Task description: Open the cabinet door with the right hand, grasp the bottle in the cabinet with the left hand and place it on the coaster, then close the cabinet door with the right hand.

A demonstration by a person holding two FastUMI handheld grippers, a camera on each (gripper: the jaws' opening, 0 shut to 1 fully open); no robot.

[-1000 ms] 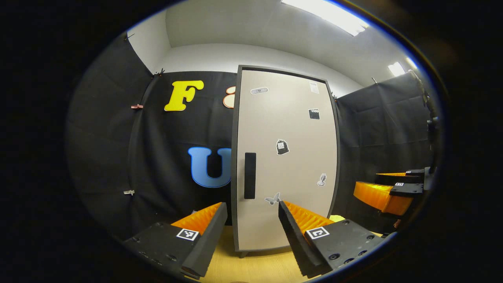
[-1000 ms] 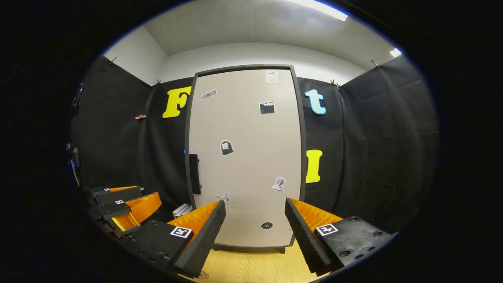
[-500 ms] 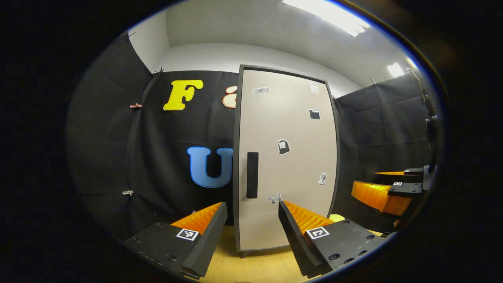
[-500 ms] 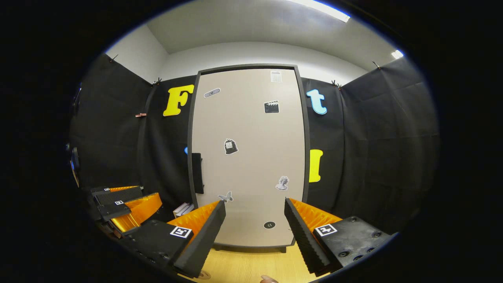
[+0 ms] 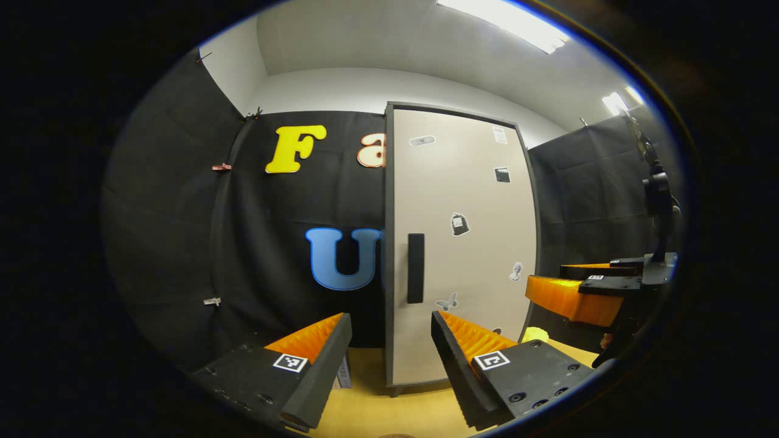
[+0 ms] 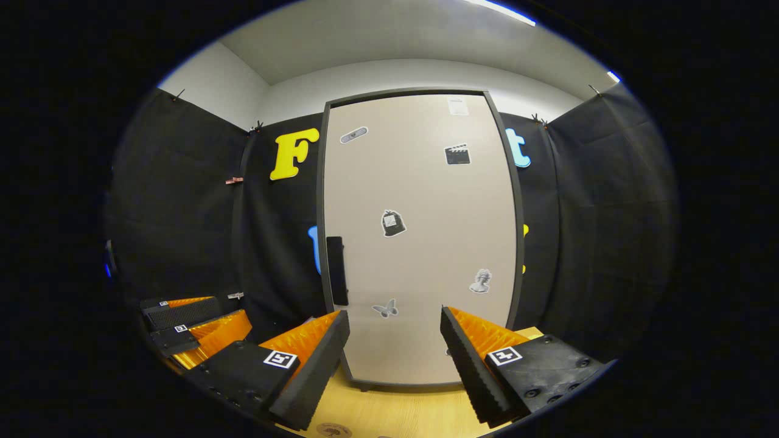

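Cabinet (image 6: 420,243) stands on table (image 6: 389,407) w/ handle (image 6: 336,271) at door's left edge.

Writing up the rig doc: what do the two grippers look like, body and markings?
Both match. The left gripper and right gripper each have two wedge-shaped fingers with ribbed, sawtooth faces, mounted on black blocks with screw holes. Each block carries a square black-and-white fiducial tag. No cables or sleeves are visible.

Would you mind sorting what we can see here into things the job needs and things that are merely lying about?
For the job:
- cabinet door, shut
- door handle
- right gripper, open
- left gripper, open
- wooden table

Lying about:
- stickers on the door
- small yellow thing beside the cabinet
- books left of the cabinet
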